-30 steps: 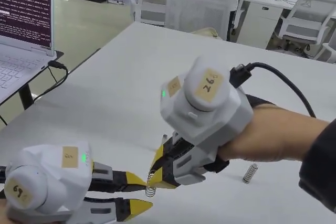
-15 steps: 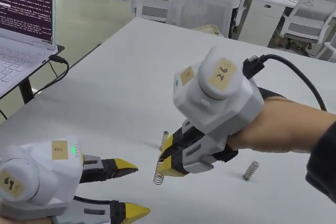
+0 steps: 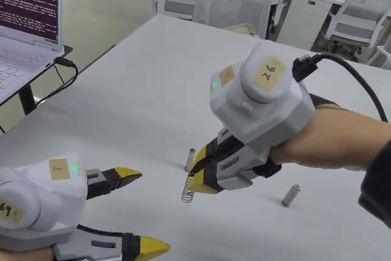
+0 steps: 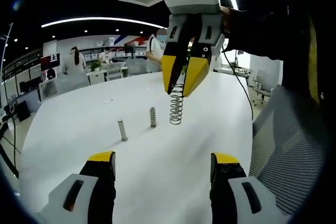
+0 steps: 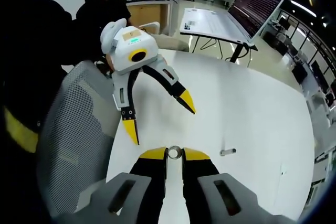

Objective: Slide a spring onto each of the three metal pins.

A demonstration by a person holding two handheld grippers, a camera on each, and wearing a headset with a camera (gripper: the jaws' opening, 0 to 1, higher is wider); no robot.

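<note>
My right gripper (image 3: 195, 185) is shut on the top of a small steel spring (image 3: 187, 194), which hangs just above the white table, a little in front of an upright metal pin (image 3: 190, 159). In the right gripper view the spring (image 5: 174, 151) sits end-on between my shut jaws (image 5: 174, 157), and the pin (image 5: 228, 152) lies to the right. My left gripper (image 3: 143, 211) is open wide at the lower left, apart from the spring. Seen from the left gripper (image 4: 164, 158), the right gripper (image 4: 181, 85) dangles the spring (image 4: 176, 106) near the pin (image 4: 122, 129).
A second spring (image 3: 291, 195) lies on the table (image 3: 140, 96) right of my right gripper; in the left gripper view it is the spring (image 4: 153, 117) behind the pin. A laptop (image 3: 24, 22) sits on a stand to the left. Office chairs (image 3: 232, 7) stand beyond the table's far edge.
My left gripper has drawn back from the spring and its jaws have spread wider. The right gripper has shifted slightly right, still holding the spring near the pin.
</note>
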